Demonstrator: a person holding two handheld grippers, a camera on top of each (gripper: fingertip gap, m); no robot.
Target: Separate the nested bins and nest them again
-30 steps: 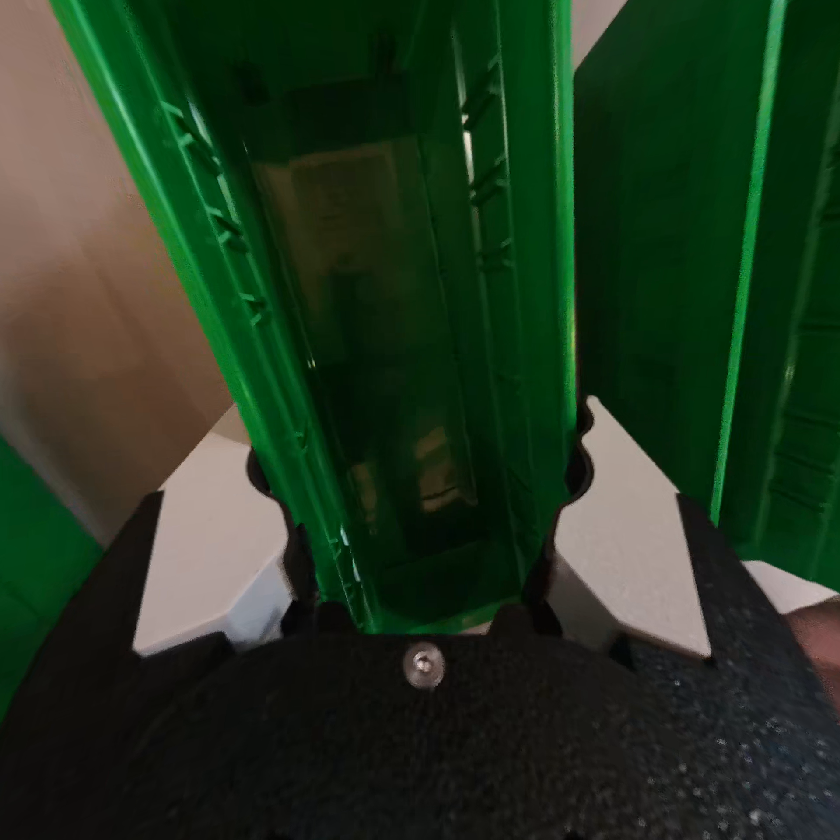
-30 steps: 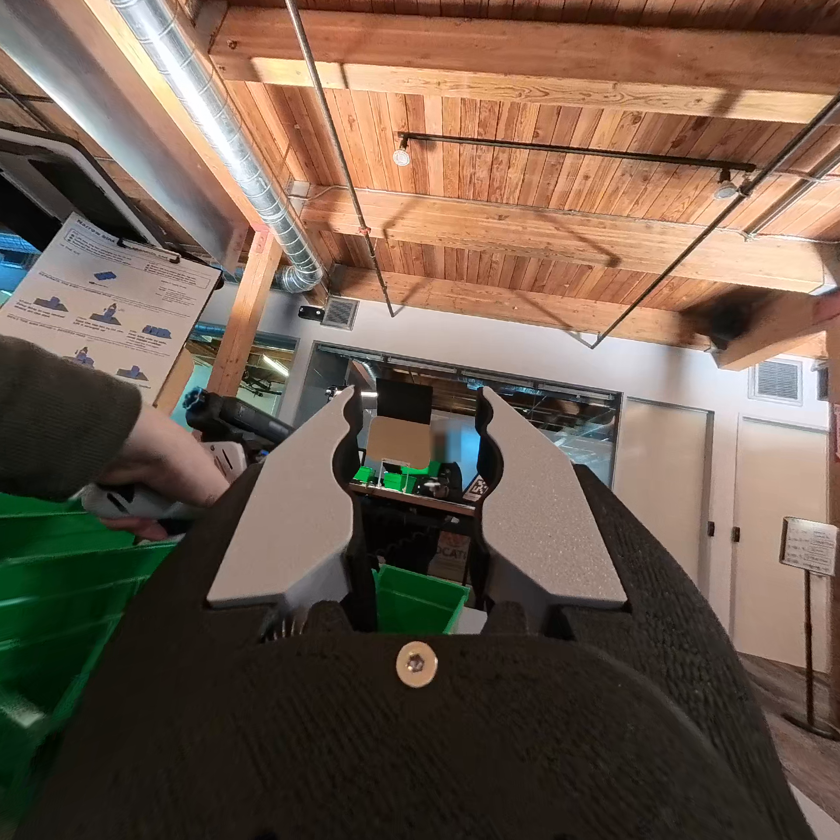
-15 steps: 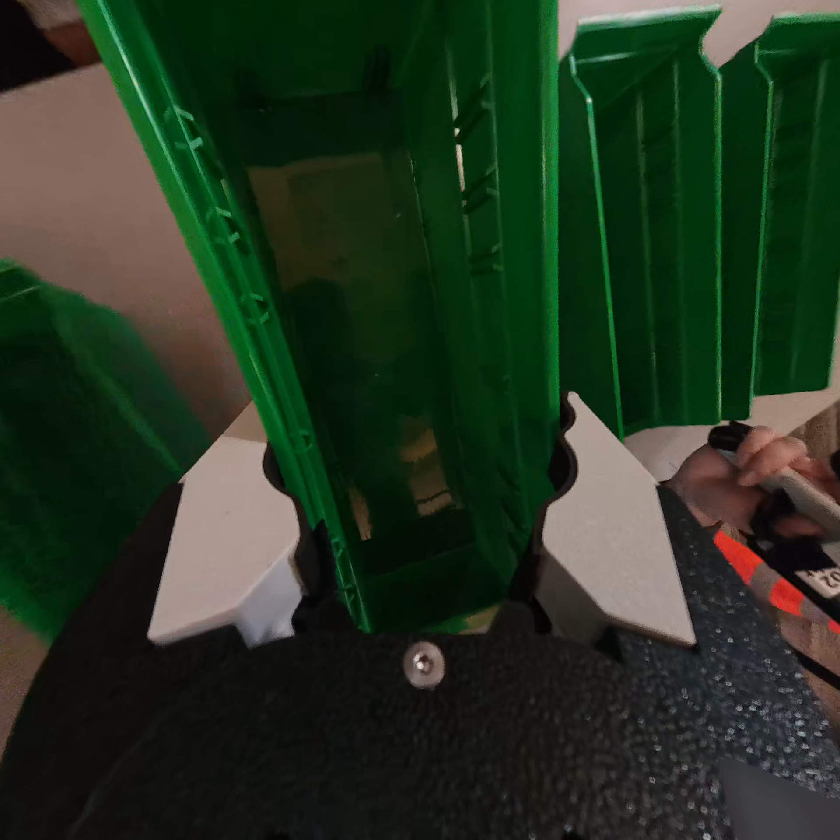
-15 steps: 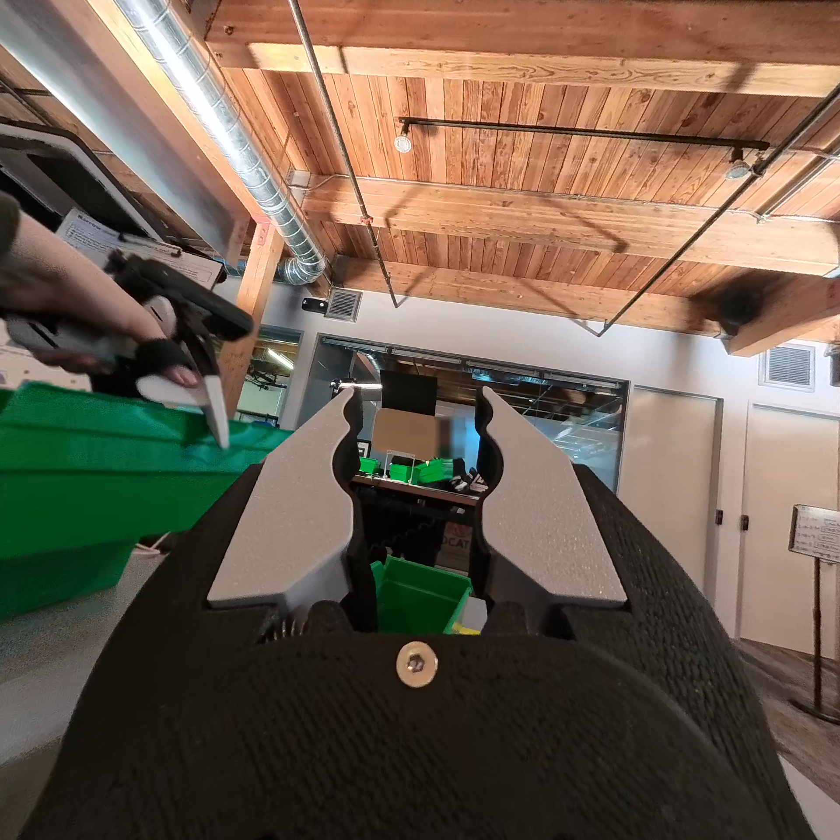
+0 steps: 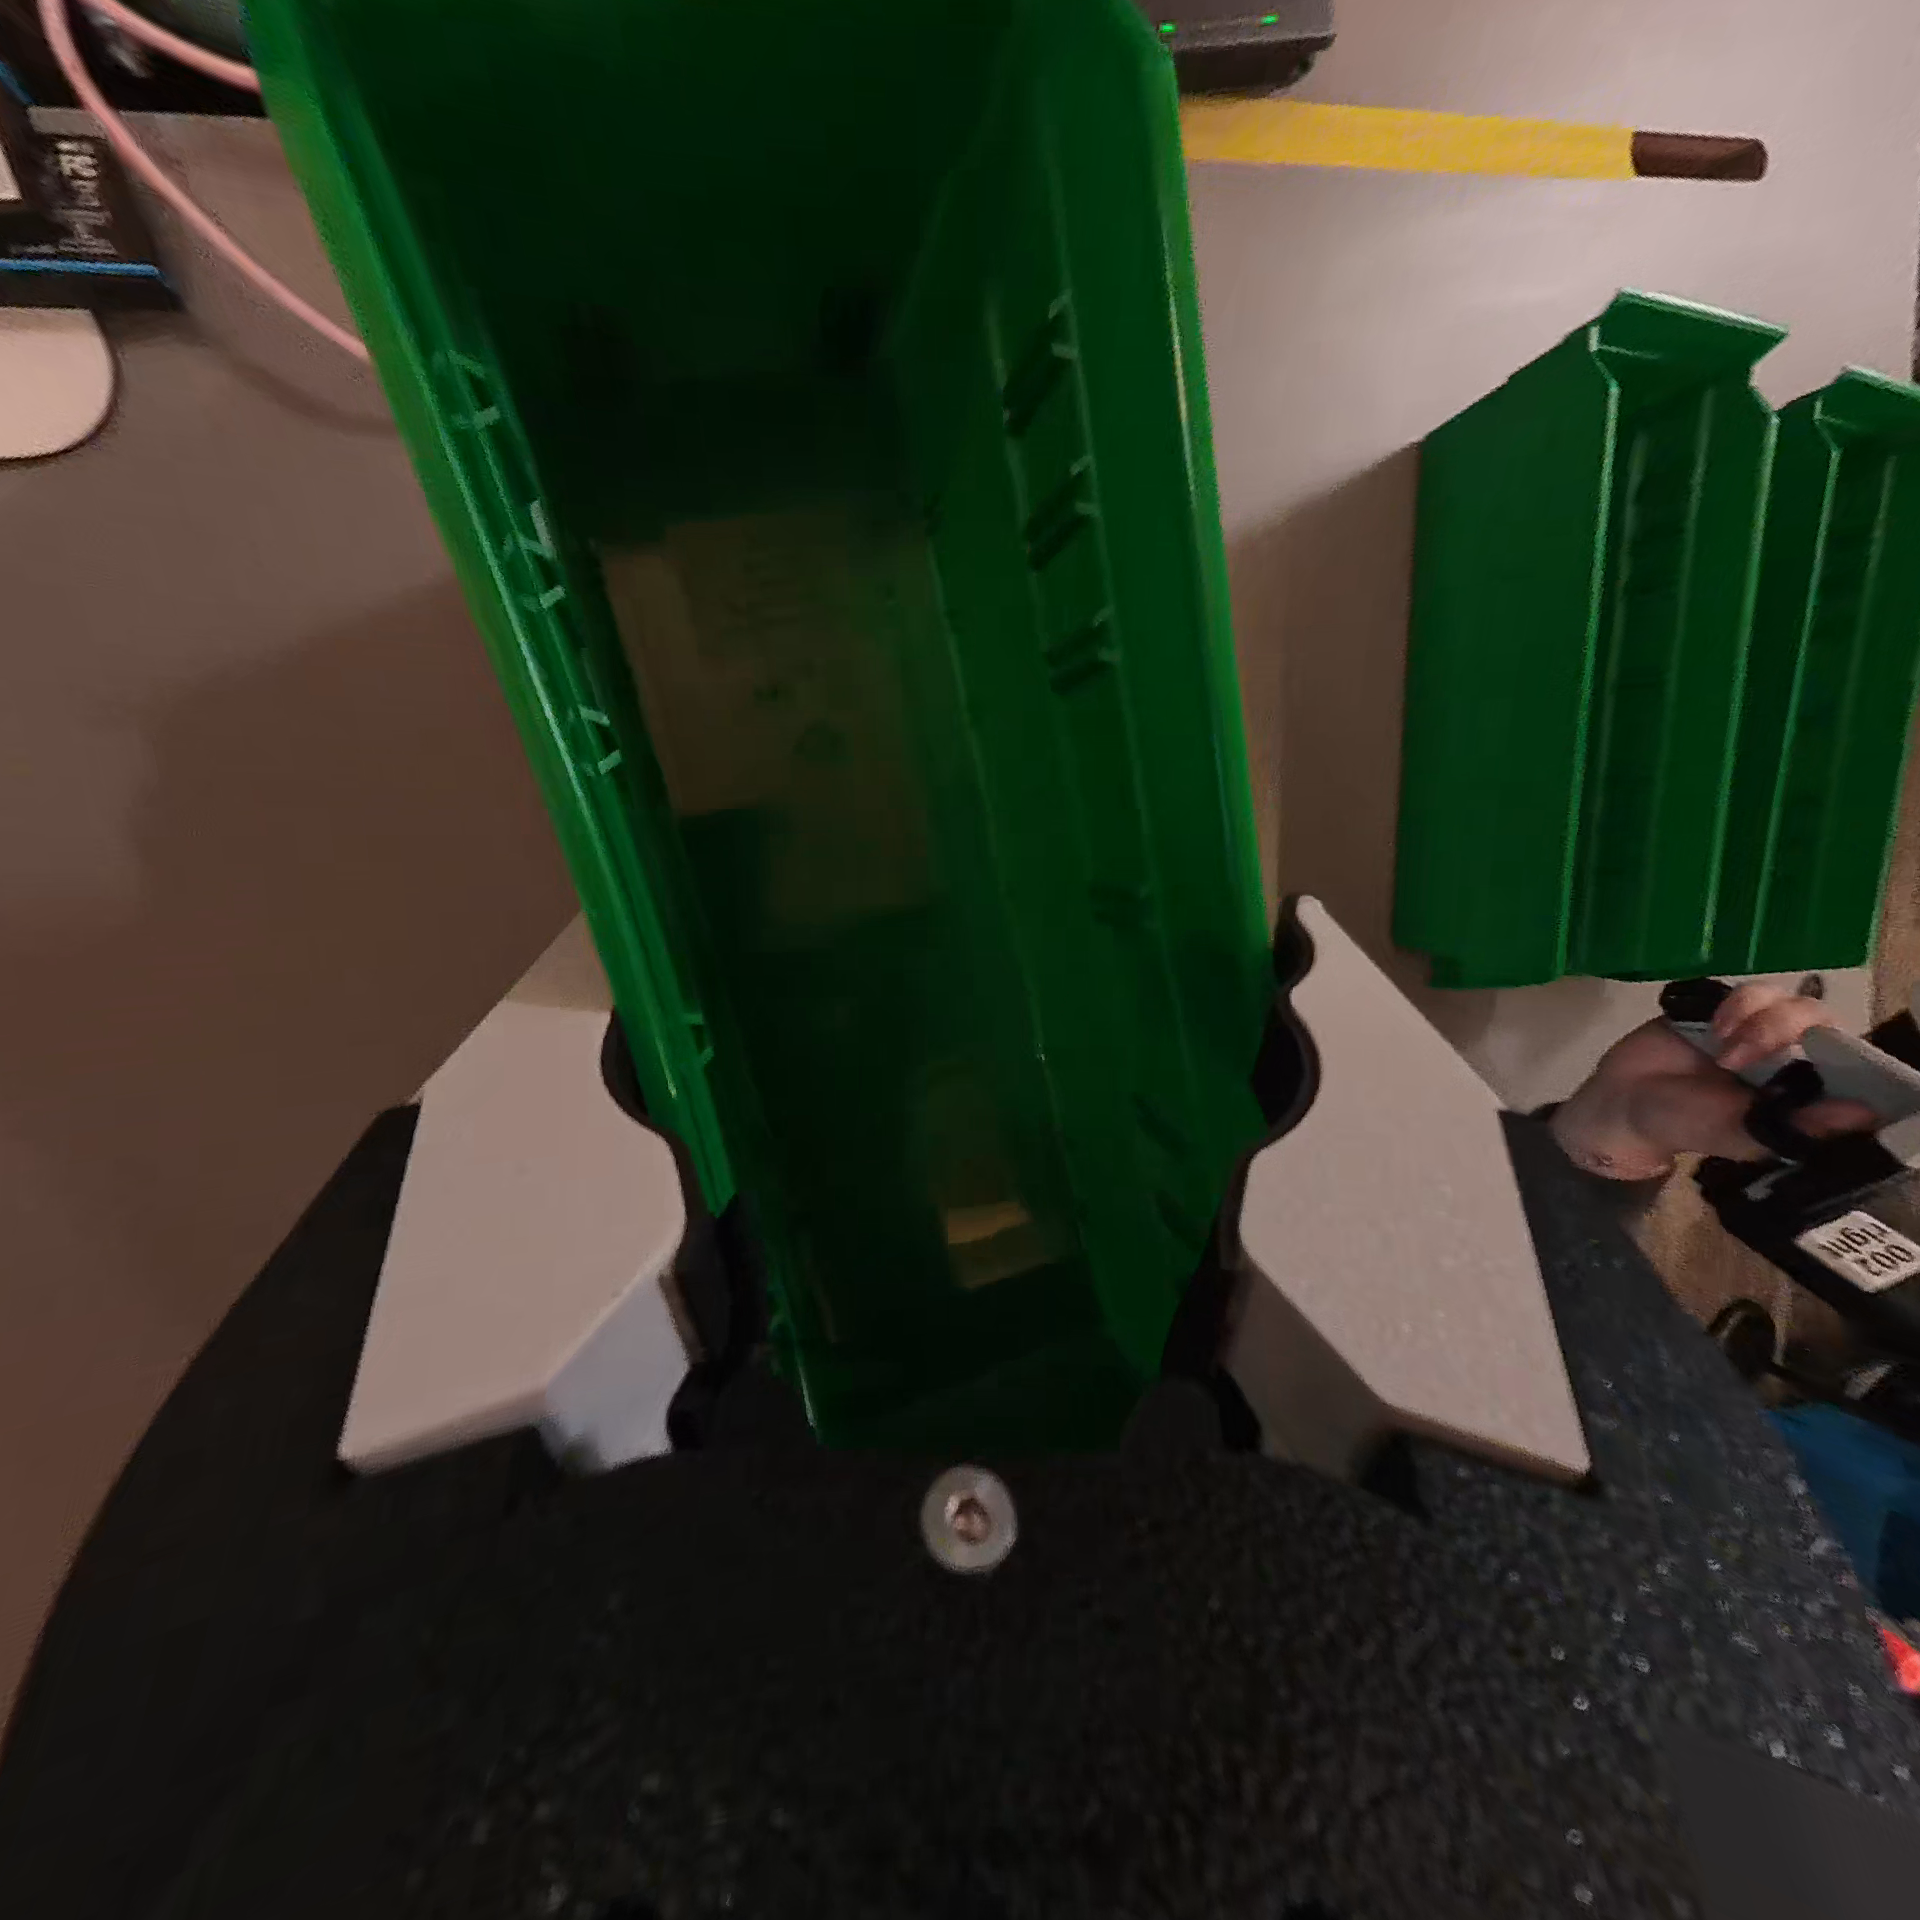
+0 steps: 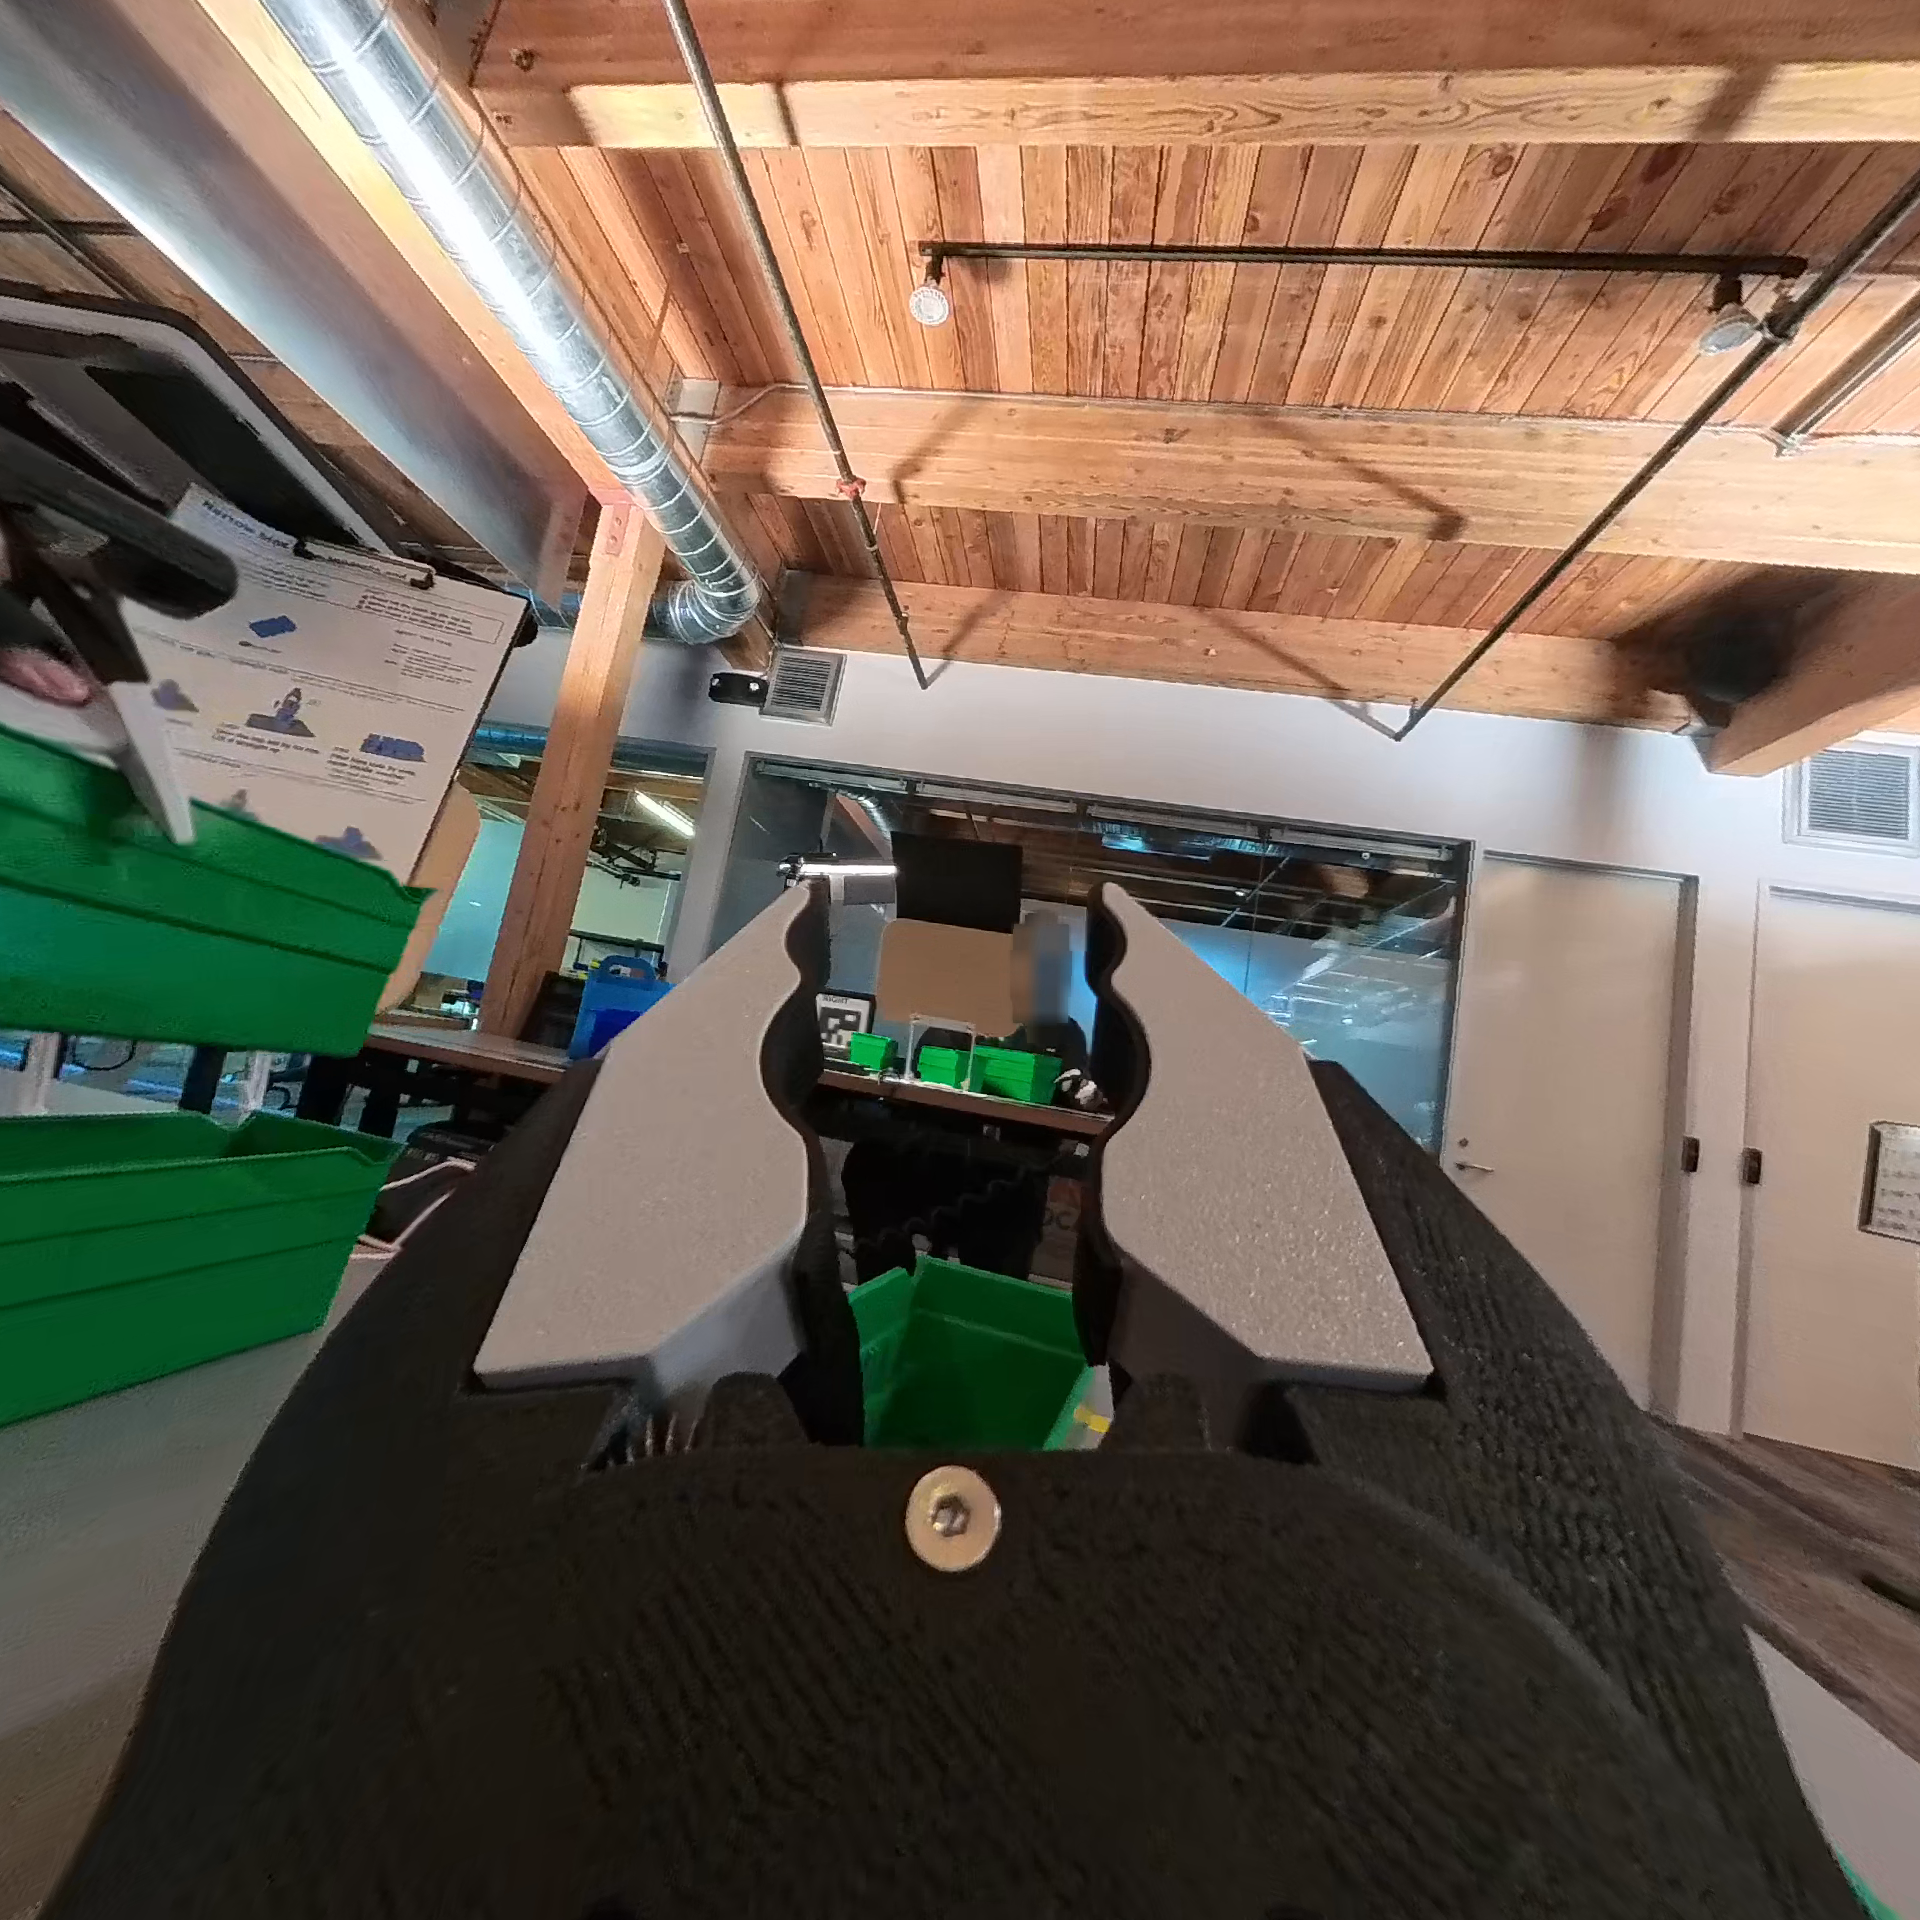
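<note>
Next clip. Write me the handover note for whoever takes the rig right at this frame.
Left tongs: shut on a green bin, held in the air above the table.
Right tongs: open, holding nothing, pointing up toward the ceiling; a small green bin shows low between the fingers.
Two more green bins lie side by side on the table, at right in the left wrist view.
Done: bins separated. Left: nest them again.

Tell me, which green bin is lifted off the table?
The long green bin clamped between the left gripper's fingers; the other bins sit on the table.
</note>
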